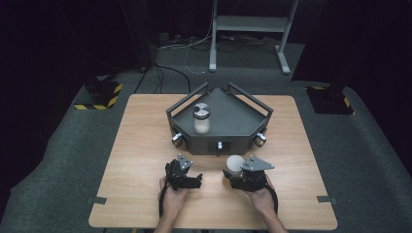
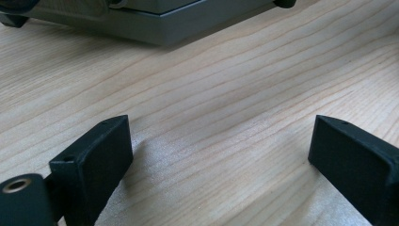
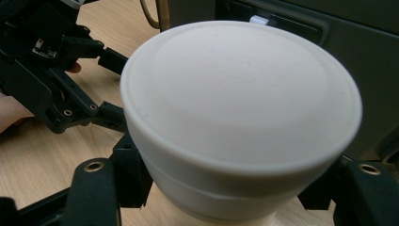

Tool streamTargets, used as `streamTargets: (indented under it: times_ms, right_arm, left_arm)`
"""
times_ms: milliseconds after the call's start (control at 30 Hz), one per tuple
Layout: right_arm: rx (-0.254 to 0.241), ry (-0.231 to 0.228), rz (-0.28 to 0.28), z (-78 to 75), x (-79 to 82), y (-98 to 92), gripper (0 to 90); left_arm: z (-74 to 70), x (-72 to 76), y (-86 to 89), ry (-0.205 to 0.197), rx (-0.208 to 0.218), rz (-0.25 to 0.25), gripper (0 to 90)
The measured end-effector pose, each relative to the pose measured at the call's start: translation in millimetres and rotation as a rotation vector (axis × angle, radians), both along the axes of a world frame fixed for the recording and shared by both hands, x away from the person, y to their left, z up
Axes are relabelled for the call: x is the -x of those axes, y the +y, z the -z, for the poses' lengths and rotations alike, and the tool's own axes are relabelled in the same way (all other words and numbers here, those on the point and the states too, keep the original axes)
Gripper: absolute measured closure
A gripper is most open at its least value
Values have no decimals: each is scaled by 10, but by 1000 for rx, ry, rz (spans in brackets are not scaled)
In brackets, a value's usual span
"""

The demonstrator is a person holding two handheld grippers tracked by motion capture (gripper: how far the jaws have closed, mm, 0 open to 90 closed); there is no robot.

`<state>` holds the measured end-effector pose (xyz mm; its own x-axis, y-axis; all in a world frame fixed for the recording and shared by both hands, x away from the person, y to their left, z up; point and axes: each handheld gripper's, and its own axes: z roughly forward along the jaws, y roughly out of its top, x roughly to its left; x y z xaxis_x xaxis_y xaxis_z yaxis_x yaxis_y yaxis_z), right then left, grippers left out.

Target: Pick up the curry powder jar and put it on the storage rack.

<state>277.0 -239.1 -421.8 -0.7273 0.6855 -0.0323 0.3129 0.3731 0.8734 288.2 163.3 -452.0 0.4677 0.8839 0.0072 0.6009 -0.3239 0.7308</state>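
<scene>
R gripper [image 1: 239, 178] was clamped on white-lidded jar [image 3: 240, 117], upright betw. its jaws; L gripper [image 1: 194, 180] sat open, empty, just beside.

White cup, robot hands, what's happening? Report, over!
Right gripper shut on white cup. Left gripper open, empty, over bare table. Grey tray with jar just ahead.

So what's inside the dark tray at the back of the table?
Inside the dark tray, toward its left side, stands one glass jar with a grey lid, holding something whitish. The rest of the tray floor looks bare. The jar's contents cannot be identified, and the near wall hides the floor just behind it.
</scene>
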Motion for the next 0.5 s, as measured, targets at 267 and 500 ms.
streamTargets:
  times_ms: [267, 500]
  right_arm:
    - [-10, -4, 4, 14, 5, -11, 355]
    - [-23, -12, 6, -27, 12, -39, 356]
  left_arm:
    - [0, 0, 0, 0, 0, 0, 68]
    - [1, 0, 0, 0, 0, 0, 68]
